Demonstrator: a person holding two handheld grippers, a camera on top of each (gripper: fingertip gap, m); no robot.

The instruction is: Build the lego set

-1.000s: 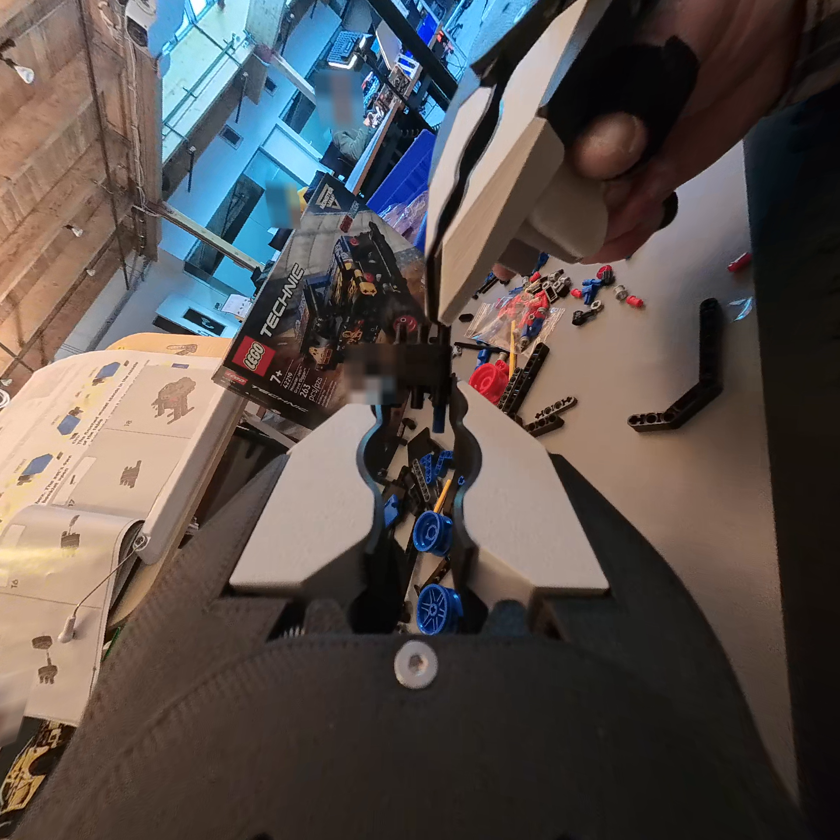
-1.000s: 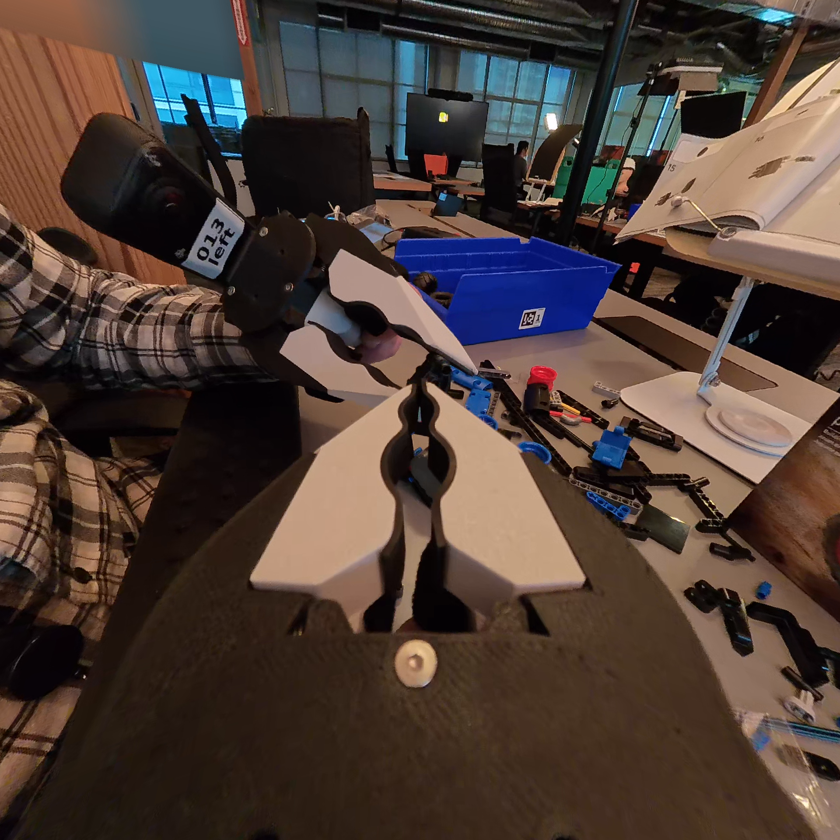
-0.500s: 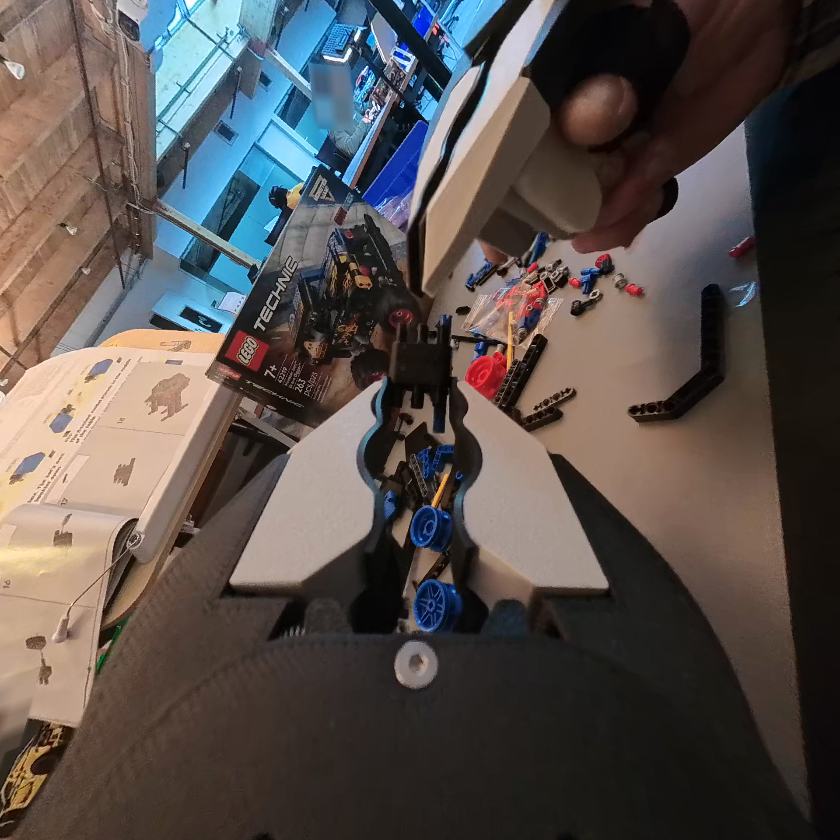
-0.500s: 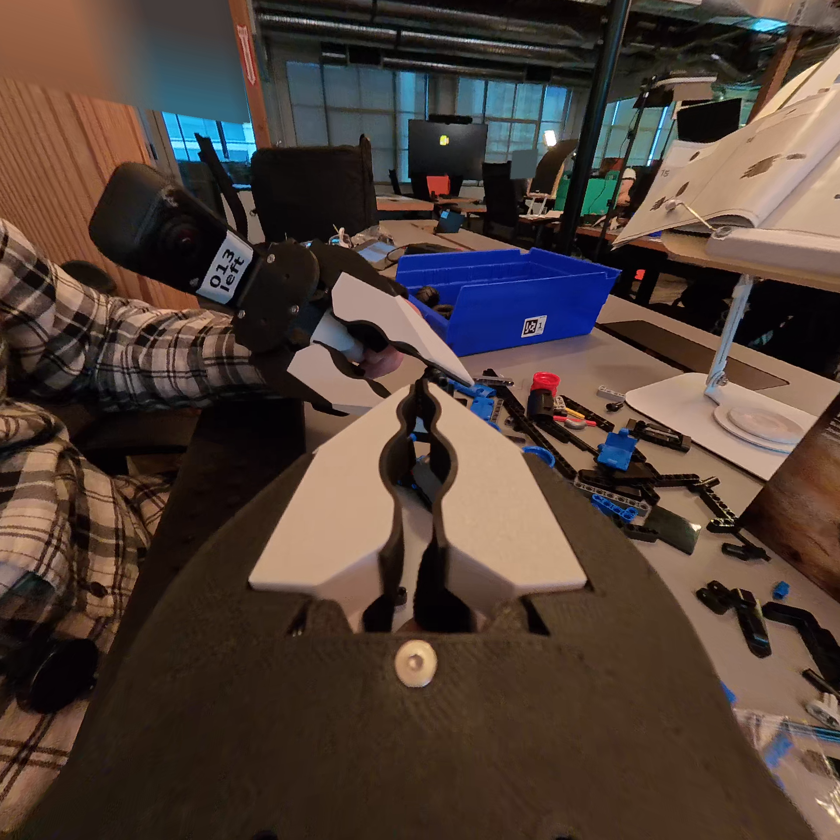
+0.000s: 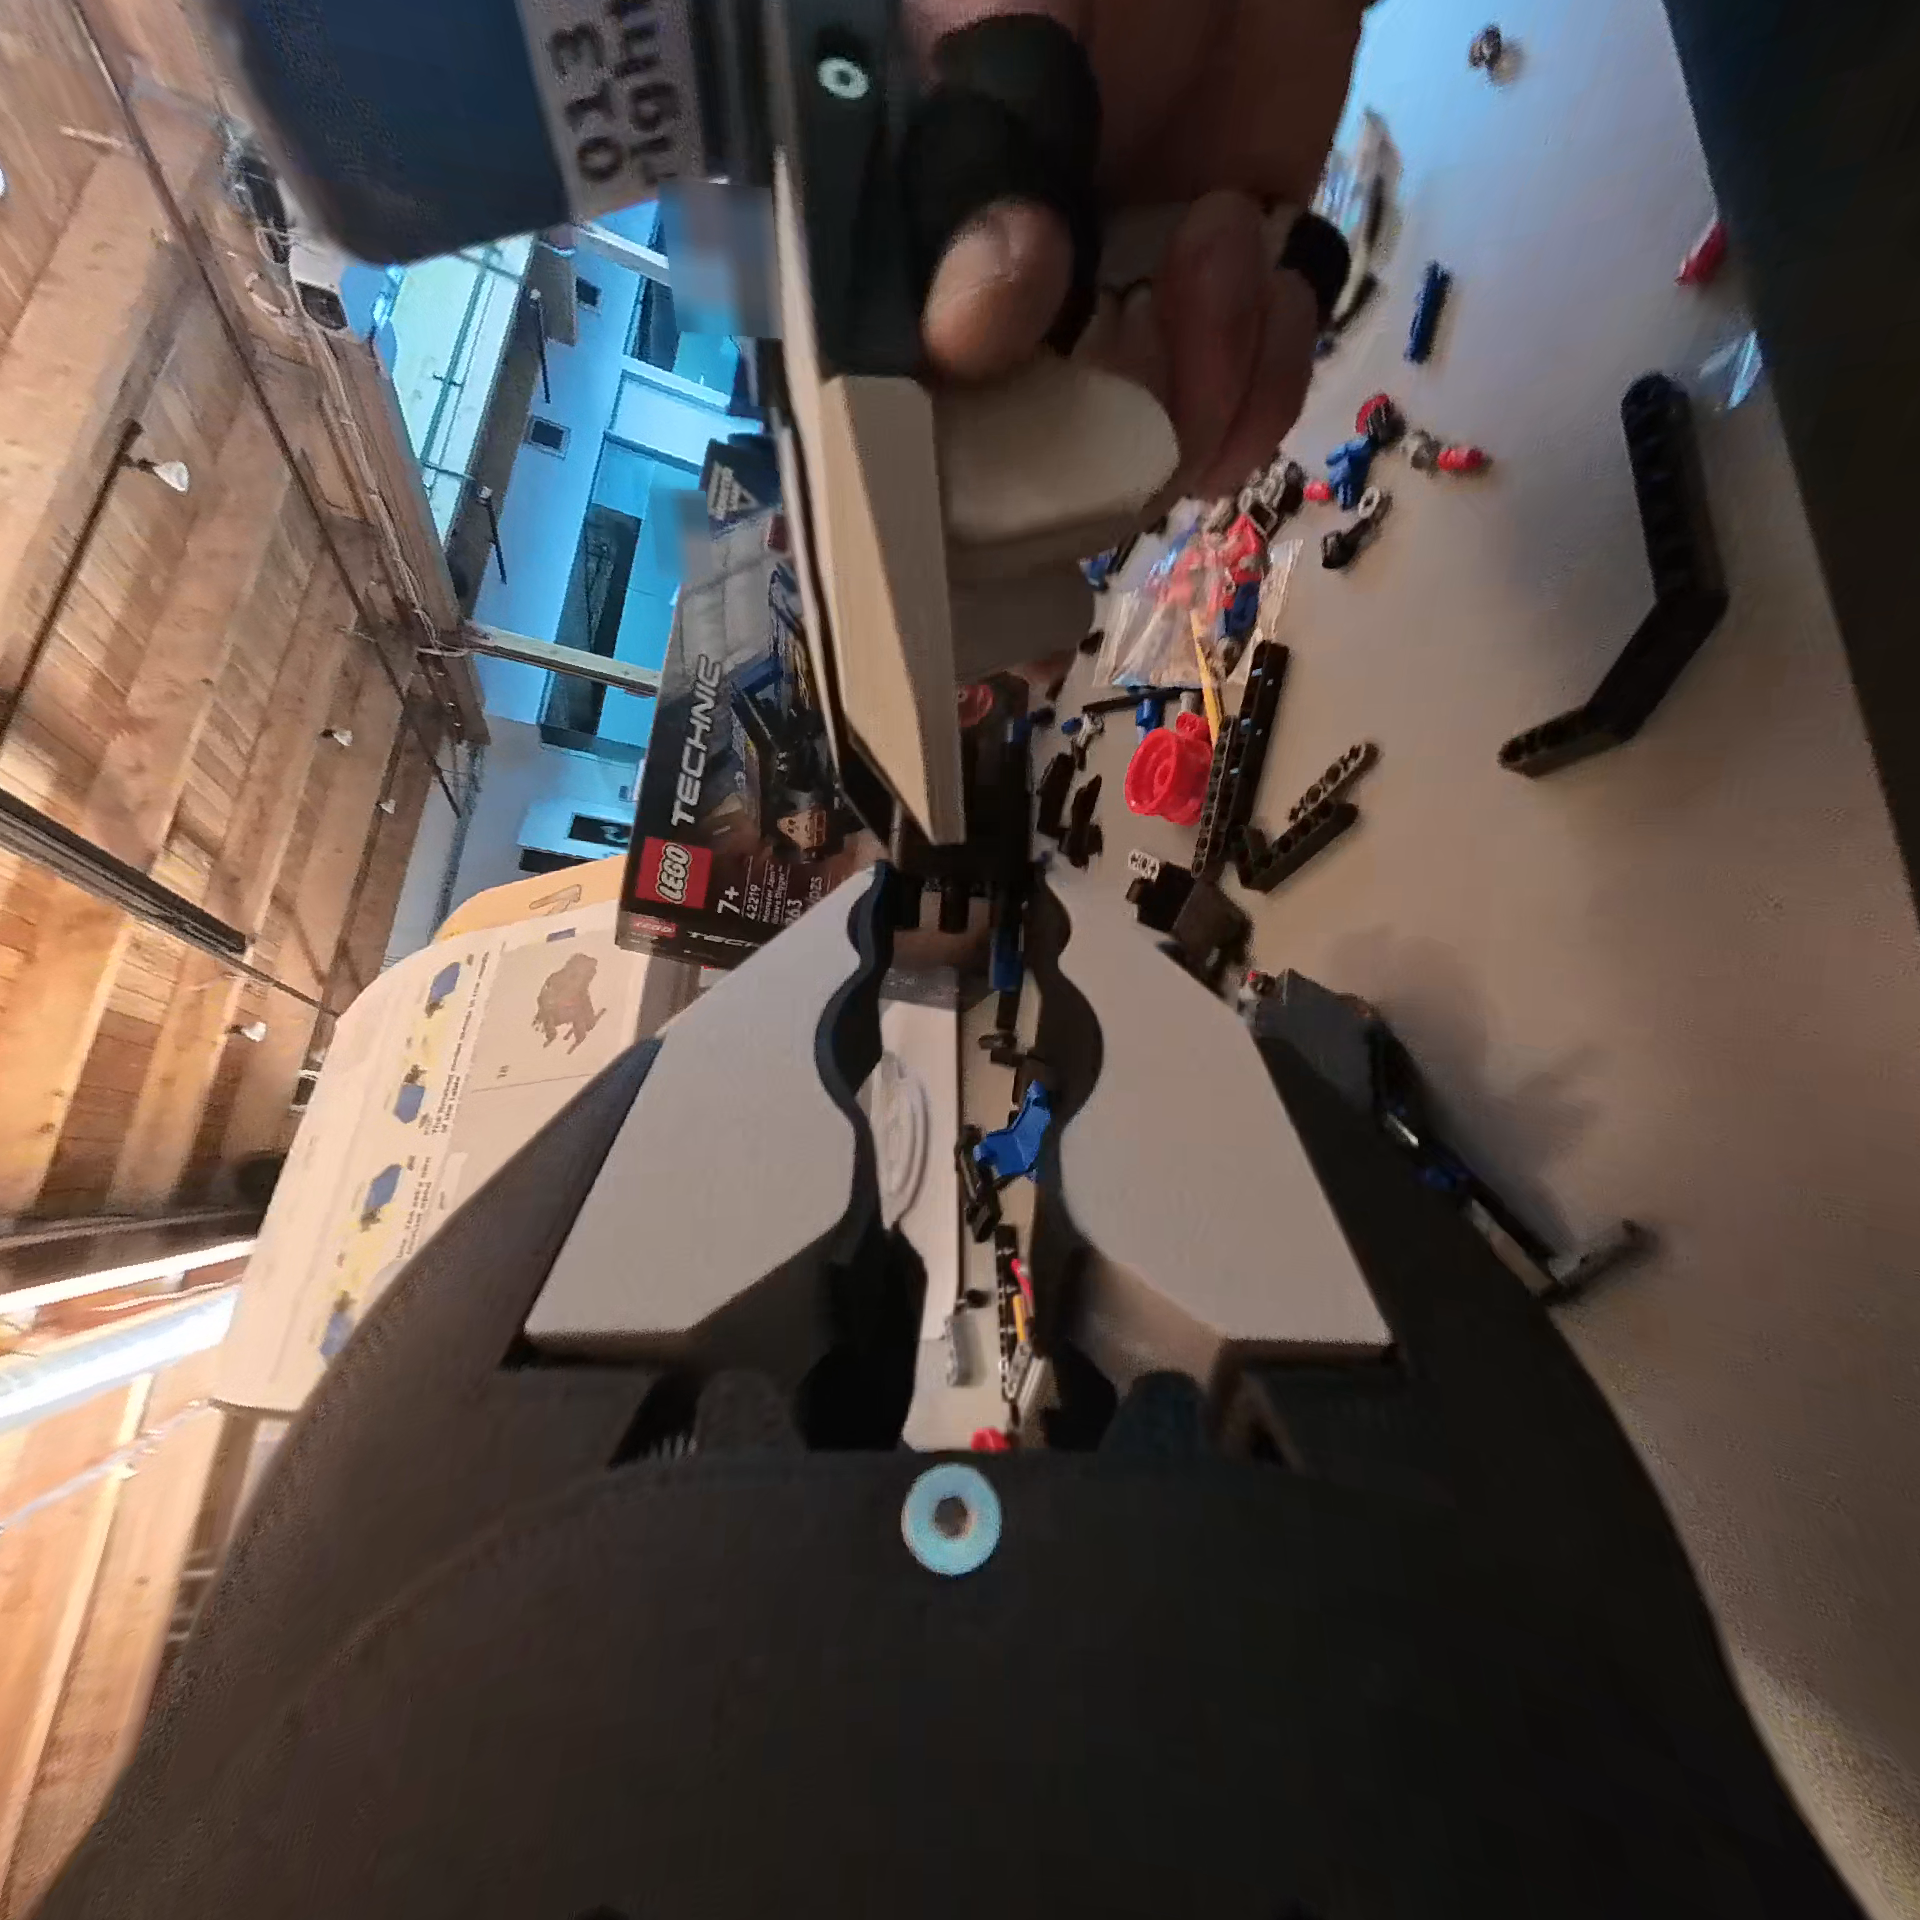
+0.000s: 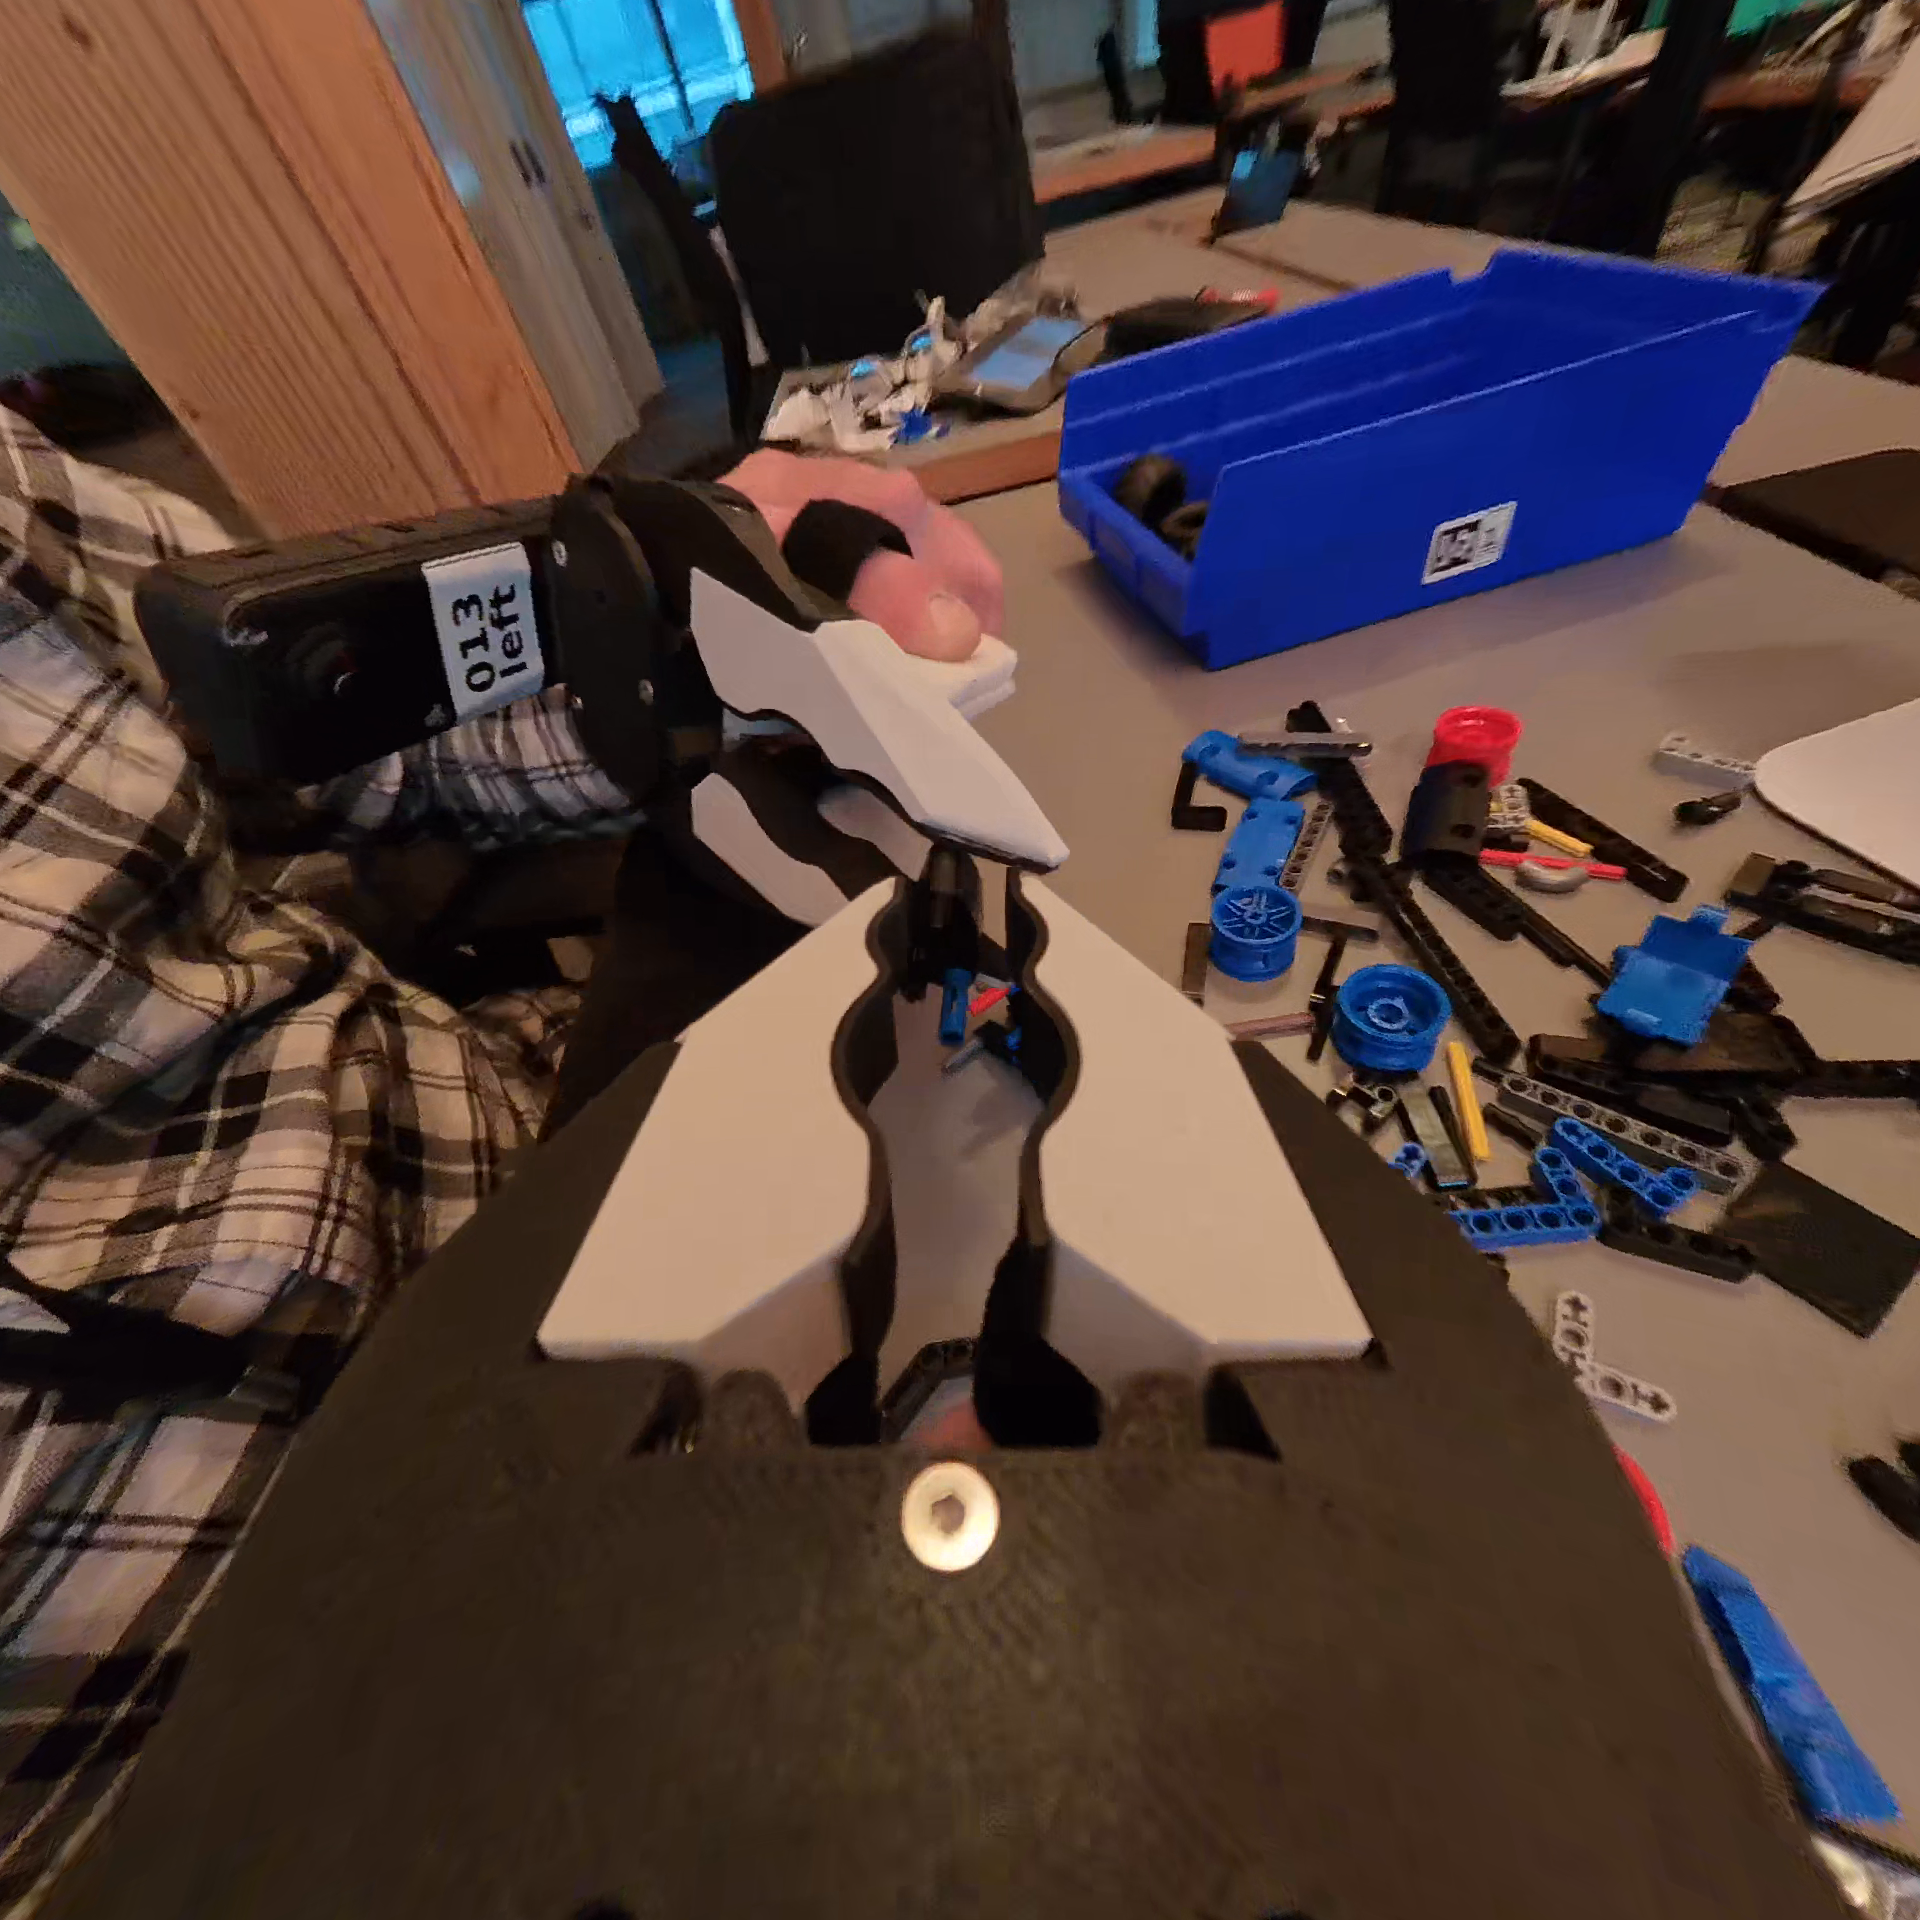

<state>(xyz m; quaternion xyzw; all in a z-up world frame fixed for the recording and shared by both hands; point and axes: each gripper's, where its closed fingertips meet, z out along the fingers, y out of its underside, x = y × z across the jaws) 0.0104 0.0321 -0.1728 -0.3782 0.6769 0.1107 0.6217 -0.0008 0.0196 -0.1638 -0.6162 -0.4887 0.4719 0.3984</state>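
Observation:
My left gripper (image 5: pixel 961 899) is shut on a small black lego assembly (image 5: pixel 935 906) with a blue pin, holding it above the grey table (image 5: pixel 1621 1039). My right gripper (image 6: pixel 953 883) meets it tip to tip. Its jaws stand a narrow gap apart around the top of the assembly (image 6: pixel 940 904), and table shows between the piece and one jaw. In the left wrist view a right finger (image 5: pixel 894 644) comes down from above onto the assembly. In the right wrist view a left finger (image 6: pixel 904 727) reaches in from the left, and the other left fingertip is hidden.
Loose black, blue and red lego parts (image 6: pixel 1507 1039), with blue wheels (image 6: pixel 1387 1013), lie on the table to the right. A blue bin (image 6: pixel 1403 488) stands behind them. The set box (image 5: pixel 717 810) and an open instruction booklet (image 5: pixel 468 1060) stand beyond. A plaid sleeve (image 6: pixel 156 1039) is at left. The grippers are tip to tip, or close to it.
My right gripper's jaws have widened from nearly shut to a narrow gap, and it has moved in onto the assembly. Both grippers have swung lower toward the table. The left keeps its hold.

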